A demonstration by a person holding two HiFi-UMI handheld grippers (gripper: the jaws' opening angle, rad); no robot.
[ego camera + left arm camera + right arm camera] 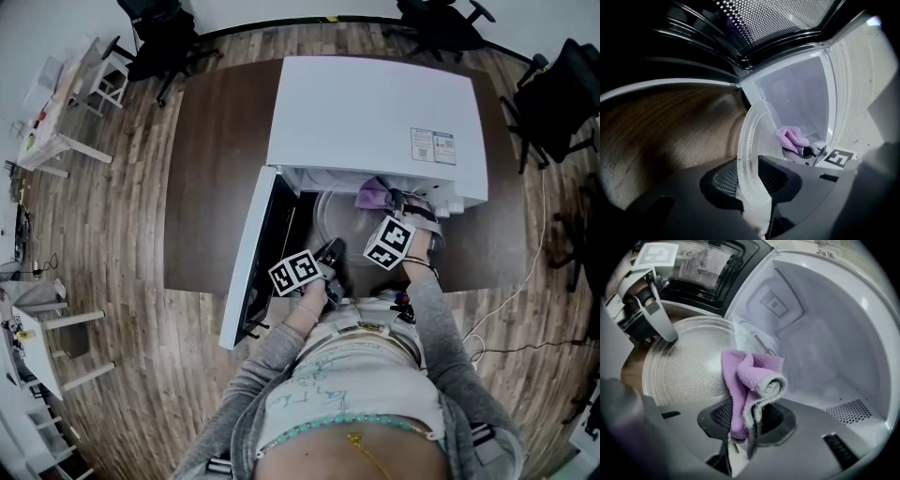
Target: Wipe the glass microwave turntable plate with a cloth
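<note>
Glass plate [686, 369] tight in left gripper [752, 190] jaws, cloth [750, 380] tight in right gripper [745, 427] jaws

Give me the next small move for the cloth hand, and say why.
Probably lower the purple cloth onto the glass plate and sweep across it. The right gripper is shut on the cloth beside the plate's edge, and the left gripper is clamped on the plate's rim, steadying it.

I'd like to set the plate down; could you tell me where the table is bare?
Bare table lies left of the open door and, narrower, right of the microwave. Crowded in front: left gripper on the glass plate, right gripper with the cloth.
</note>
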